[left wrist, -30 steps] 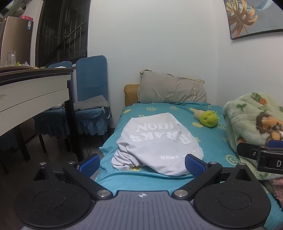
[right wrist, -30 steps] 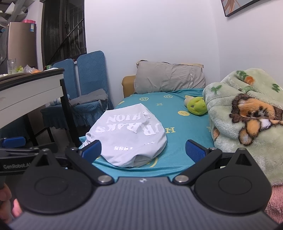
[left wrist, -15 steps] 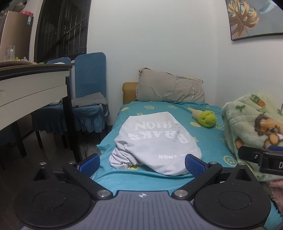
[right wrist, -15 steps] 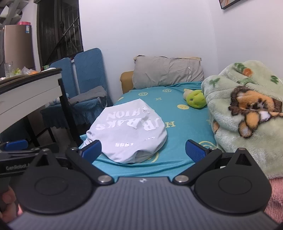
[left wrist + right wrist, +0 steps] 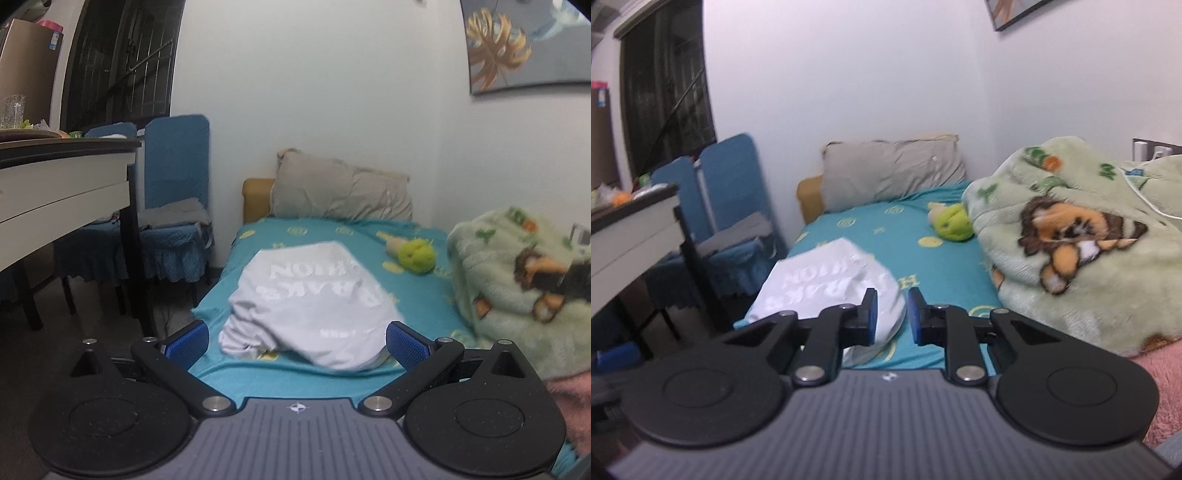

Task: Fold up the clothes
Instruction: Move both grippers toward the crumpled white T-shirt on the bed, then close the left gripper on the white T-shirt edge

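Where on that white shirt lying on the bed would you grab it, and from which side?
Probably the bunched hem at the near left corner of the white shirt, coming in low from the foot of the bed. There the cloth rumples up off the sheet, giving the jaws layers to pinch; the printed middle lies smooth and flat.

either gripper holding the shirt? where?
No. Left gripper is open; right gripper has just been closing with nothing between its pads. White shirt lies untouched.

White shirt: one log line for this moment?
white shirt: bunched on bed | left gripper: open, empty | right gripper: closing, nothing between fingers
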### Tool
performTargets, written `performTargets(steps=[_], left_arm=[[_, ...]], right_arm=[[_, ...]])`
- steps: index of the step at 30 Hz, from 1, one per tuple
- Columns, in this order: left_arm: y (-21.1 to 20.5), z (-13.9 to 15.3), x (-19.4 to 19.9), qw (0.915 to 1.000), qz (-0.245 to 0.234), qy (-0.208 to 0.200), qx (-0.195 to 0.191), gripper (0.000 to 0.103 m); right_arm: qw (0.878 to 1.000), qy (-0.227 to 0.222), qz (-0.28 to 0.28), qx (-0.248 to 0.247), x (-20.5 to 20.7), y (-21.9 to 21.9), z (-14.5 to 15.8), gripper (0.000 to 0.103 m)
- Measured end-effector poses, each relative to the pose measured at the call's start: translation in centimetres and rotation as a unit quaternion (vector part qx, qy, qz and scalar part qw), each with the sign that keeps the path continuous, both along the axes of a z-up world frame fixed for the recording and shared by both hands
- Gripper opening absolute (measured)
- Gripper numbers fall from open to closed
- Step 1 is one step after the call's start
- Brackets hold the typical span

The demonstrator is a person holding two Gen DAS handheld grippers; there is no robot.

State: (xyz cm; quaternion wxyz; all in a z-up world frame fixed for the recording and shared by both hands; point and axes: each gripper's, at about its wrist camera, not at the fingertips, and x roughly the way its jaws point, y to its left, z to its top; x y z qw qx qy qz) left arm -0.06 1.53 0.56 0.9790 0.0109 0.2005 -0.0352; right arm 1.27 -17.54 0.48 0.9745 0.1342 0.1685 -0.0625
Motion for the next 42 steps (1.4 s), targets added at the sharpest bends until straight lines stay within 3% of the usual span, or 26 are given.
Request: performTargets(steps=[3, 6, 9, 11, 12, 13, 14, 19, 22, 27, 30, 31, 33, 34, 36, 42], left_arm=[[-0.5, -1.4, 1.9, 0.9987, -0.014, 0.037, 0.032, 0.103], [-1.8, -3.3, 4.7, 0.9931, -0.030, 0.072, 0.088, 0.103], [-3.1, -5.3, 8.1, 0.9817, -0.059, 0.108, 0.145, 0.101], [-3.9, -6.6, 10.4, 0.9724, -0.076, 0.123, 0.183, 0.101], [-4.2, -7.2, 11.4, 0.9683, -0.083, 0.127, 0.198, 0.101], [-4.5, -7.9, 12.5, 0.9639, -0.089, 0.132, 0.213, 0.101], [-4.7, -8.5, 13.4, 0.9594, -0.098, 0.135, 0.227, 0.099], [-4.9, -11.5, 16.6, 0.9406, -0.152, 0.128, 0.275, 0.097], [-4.8, -13.0, 18.1, 0.9328, -0.188, 0.123, 0.282, 0.087], [-5.0, -14.8, 19.1, 0.9171, -0.246, 0.080, 0.303, 0.081], [-4.5, -15.8, 20.2, 0.9222, -0.231, 0.075, 0.301, 0.070], [-4.1, -15.6, 20.7, 0.9293, -0.230, 0.078, 0.278, 0.067], [-3.3, -14.8, 21.4, 0.9431, -0.223, 0.076, 0.234, 0.043], [-3.2, -14.3, 21.5, 0.9472, -0.222, 0.072, 0.220, 0.036], [-2.9, -13.0, 21.5, 0.9549, -0.216, 0.055, 0.196, 0.007], [-1.8, -7.7, 19.6, 0.9714, -0.199, -0.023, 0.127, 0.000]], right_arm=[[0.999, 0.013, 0.010, 0.035, 2.1, -1.6, 1.2, 0.021], [0.997, 0.016, 0.014, 0.072, 4.3, -3.5, 2.7, 0.022], [0.997, 0.018, 0.031, 0.074, 6.5, -4.6, 3.1, 0.024], [0.995, 0.023, 0.048, 0.080, 7.7, -5.4, 2.0, 0.035], [0.994, 0.024, 0.059, 0.088, 8.2, -5.9, 1.2, 0.063], [0.993, 0.020, 0.063, 0.100, 8.4, -6.4, 0.2, 0.099], [0.992, 0.017, 0.060, 0.108, 8.5, -6.8, -0.8, 0.103], [0.986, 0.055, 0.046, 0.149, 10.0, -8.8, -4.7, 0.103], [0.983, 0.066, 0.045, 0.166, 10.8, -9.5, -5.9, 0.103], [0.984, 0.086, 0.044, 0.147, 13.1, -9.4, -7.7, 0.103], [0.981, 0.102, 0.053, 0.158, 14.5, -9.1, -9.0, 0.103], [0.980, 0.106, 0.056, 0.157, 14.9, -8.8, -9.4, 0.103], [0.980, 0.116, 0.061, 0.148, 15.7, -8.2, -10.1, 0.103], [0.980, 0.120, 0.063, 0.143, 15.8, -7.9, -10.4, 0.103], [0.980, 0.124, 0.071, 0.135, 16.1, -7.4, -10.7, 0.103], [0.983, 0.122, 0.075, 0.114, 15.9, -6.7, -10.7, 0.103]])
